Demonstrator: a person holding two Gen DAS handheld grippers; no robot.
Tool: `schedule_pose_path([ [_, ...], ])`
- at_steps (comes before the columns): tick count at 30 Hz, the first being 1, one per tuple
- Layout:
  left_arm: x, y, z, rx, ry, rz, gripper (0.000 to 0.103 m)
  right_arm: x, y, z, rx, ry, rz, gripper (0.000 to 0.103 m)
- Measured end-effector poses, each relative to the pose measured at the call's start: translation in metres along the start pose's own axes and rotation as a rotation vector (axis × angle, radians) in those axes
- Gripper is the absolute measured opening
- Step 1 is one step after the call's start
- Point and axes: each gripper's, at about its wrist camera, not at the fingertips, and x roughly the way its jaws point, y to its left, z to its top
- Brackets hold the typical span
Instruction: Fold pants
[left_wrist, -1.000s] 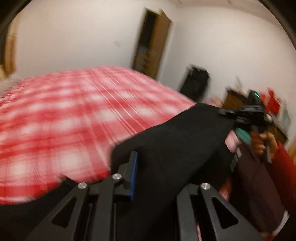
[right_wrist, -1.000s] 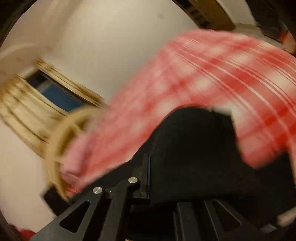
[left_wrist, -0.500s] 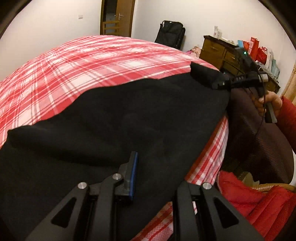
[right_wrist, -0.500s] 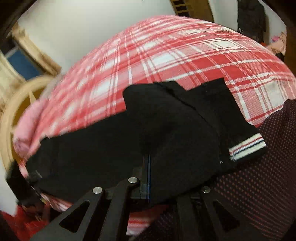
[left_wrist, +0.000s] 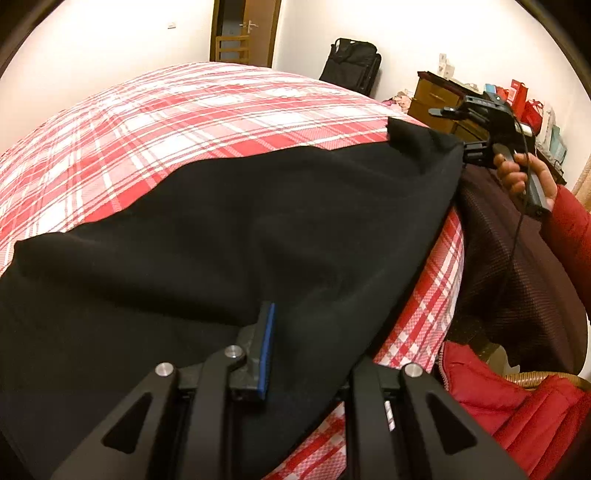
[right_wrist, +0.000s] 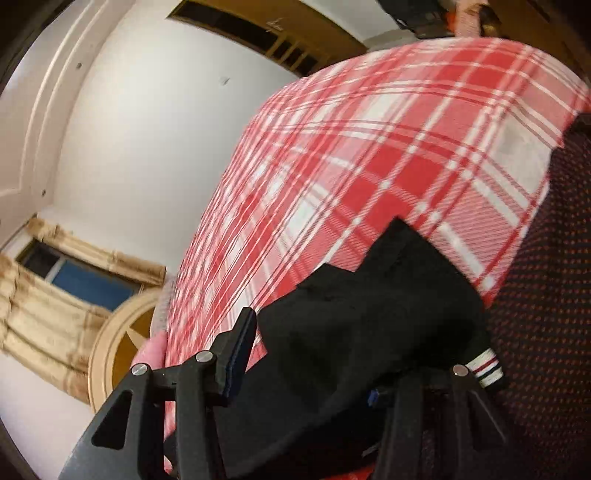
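Observation:
The black pants (left_wrist: 258, 229) lie stretched along the near edge of the red-and-white plaid bed (left_wrist: 207, 107). My left gripper (left_wrist: 306, 354) is shut on one end of them, with cloth covering the right finger. The right gripper shows far right in the left wrist view (left_wrist: 469, 153), at the other end of the pants. In the right wrist view the right gripper (right_wrist: 314, 365) is open, its fingers wide apart. The pants' striped-cuff end (right_wrist: 376, 317) lies between them on the bed edge (right_wrist: 369, 147).
A dark dotted garment on the person (left_wrist: 517, 266) is right of the bed. A red jacket (left_wrist: 517, 413) lies low right. A wooden dresser (left_wrist: 436, 99), a black bag (left_wrist: 351, 62) and a door (left_wrist: 243, 33) stand along the far wall. A round wicker headboard (right_wrist: 122, 339) and a curtained window (right_wrist: 74, 273) are at the bed's other end.
The pants have been swung down and now lie flat along the bed edge. The right gripper has opened and let go of the cuff end. The left gripper still holds.

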Motion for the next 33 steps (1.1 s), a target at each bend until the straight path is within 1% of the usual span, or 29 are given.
schedule_pose_path([
  [1,0.0,0.0,0.0,-0.001,0.001,0.001,0.017,-0.002,0.007,0.0,-0.054,-0.01,-0.03,0.03],
  [2,0.0,-0.001,0.0,-0.004,0.0,0.003,0.019,-0.003,0.018,-0.001,-0.123,-0.016,-0.066,0.011],
  [3,0.0,-0.001,0.0,-0.003,0.002,0.005,0.019,-0.007,0.027,-0.002,-0.175,-0.03,-0.082,0.008],
  [5,0.001,-0.002,0.0,0.0,0.004,0.008,0.019,-0.019,0.047,-0.007,-0.305,-0.082,-0.122,0.008],
  [6,0.001,-0.003,0.001,0.002,0.005,0.009,0.019,-0.026,0.061,-0.012,-0.415,-0.114,-0.183,0.008],
  [7,0.001,-0.003,0.002,0.004,0.005,0.011,0.019,-0.029,0.067,-0.015,-0.47,-0.119,-0.235,0.008],
  [10,0.002,-0.004,0.002,0.007,0.005,0.011,0.019,-0.021,0.055,-0.018,-0.492,-0.055,-0.361,0.008],
  [12,0.003,-0.006,0.002,0.015,0.005,0.007,0.019,-0.013,0.045,-0.025,-0.563,-0.011,-0.457,0.008],
  [13,0.004,-0.008,0.002,0.022,0.004,0.008,0.02,-0.006,0.04,-0.03,-0.599,0.025,-0.517,0.008],
  [14,0.004,-0.011,0.001,0.032,0.001,0.01,0.02,-0.006,0.032,-0.032,-0.609,0.043,-0.56,0.009],
  [16,0.004,-0.016,0.0,0.055,0.001,0.021,0.021,-0.007,0.033,-0.037,-0.629,0.039,-0.598,0.015],
  [17,0.004,-0.017,0.0,0.062,0.002,0.024,0.024,-0.007,0.033,-0.035,-0.628,0.041,-0.622,0.018],
  [19,0.004,-0.016,0.0,0.058,0.0,0.015,0.027,-0.014,0.038,-0.03,-0.606,0.013,-0.713,0.033],
  [20,0.003,-0.016,0.0,0.053,-0.003,0.004,0.03,-0.025,0.042,-0.026,-0.582,-0.07,-0.828,0.045],
  [21,0.003,-0.016,0.0,0.052,-0.003,-0.001,0.032,-0.034,0.045,-0.024,-0.577,-0.156,-0.929,0.052],
  [22,0.002,-0.017,-0.001,0.057,-0.002,-0.008,0.037,-0.043,0.053,-0.025,-0.588,-0.229,-1.022,0.052],
  [23,0.0,-0.018,-0.002,0.068,0.001,-0.017,0.046,-0.049,0.061,-0.027,-0.605,-0.283,-1.068,0.052],
  [24,-0.001,-0.02,-0.004,0.082,0.004,-0.023,0.052,-0.056,0.077,-0.033,-0.635,-0.346,-1.052,0.052],
  [25,-0.004,-0.021,-0.006,0.098,0.009,-0.027,0.063,-0.059,0.09,-0.039,-0.655,-0.361,-0.984,0.052],
  [26,-0.007,-0.023,-0.009,0.117,0.011,-0.033,0.07,-0.058,0.101,-0.046,-0.675,-0.356,-0.907,0.052],
  [27,-0.012,-0.023,-0.011,0.13,0.009,-0.036,0.071,-0.05,0.121,-0.059,-0.721,-0.314,-0.752,0.052],
  [28,-0.016,-0.022,-0.013,0.137,0.006,-0.038,0.073,-0.042,0.131,-0.067,-0.746,-0.277,-0.672,0.052],
  [29,-0.024,-0.017,-0.015,0.134,0.002,-0.047,0.073,-0.029,0.145,-0.078,-0.776,-0.215,-0.562,0.052],
  [30,-0.031,-0.012,-0.016,0.125,-0.002,-0.054,0.073,-0.007,0.163,-0.095,-0.805,-0.119,-0.422,0.052],
  [31,-0.04,-0.005,-0.018,0.112,-0.01,-0.059,0.073,0.011,0.175,-0.109,-0.821,-0.043,-0.332,0.052],
  [32,-0.052,0.005,-0.02,0.094,-0.024,-0.057,0.074,0.025,0.184,-0.119,-0.833,0.01,-0.274,0.052],
  [33,-0.063,0.016,-0.023,0.073,-0.043,-0.047,0.075,0.048,0.199,-0.14,-0.856,0.093,-0.184,0.052],
])
